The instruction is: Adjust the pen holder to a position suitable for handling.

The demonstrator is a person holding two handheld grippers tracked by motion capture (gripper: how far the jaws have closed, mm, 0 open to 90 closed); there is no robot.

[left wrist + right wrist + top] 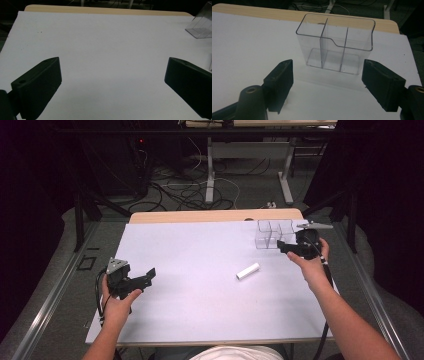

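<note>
White table sheet (200, 270) underneath; right gripper (327, 75) jaws apart, empty, facing clear plastic three-compartment box (335, 42) standing near far right corner. Left gripper (112, 80) jaws wide apart, empty. Best approached squarely, closing gently on thin walls; small white cylinder (248, 271) lying mid-table nearby.

This looks like a lab or test room set up for recording, not a home. The worktop (200, 270) is a plain wooden board covered by a white sheet and stands alone in a dark space hung with black curtains (390, 195). On the grey floor at twelve o'clock, loose cables (185, 190) lie tangled around the metal legs of another desk (210, 175). Black frame struts (80, 215) rise at nine and three o'clock.
</note>
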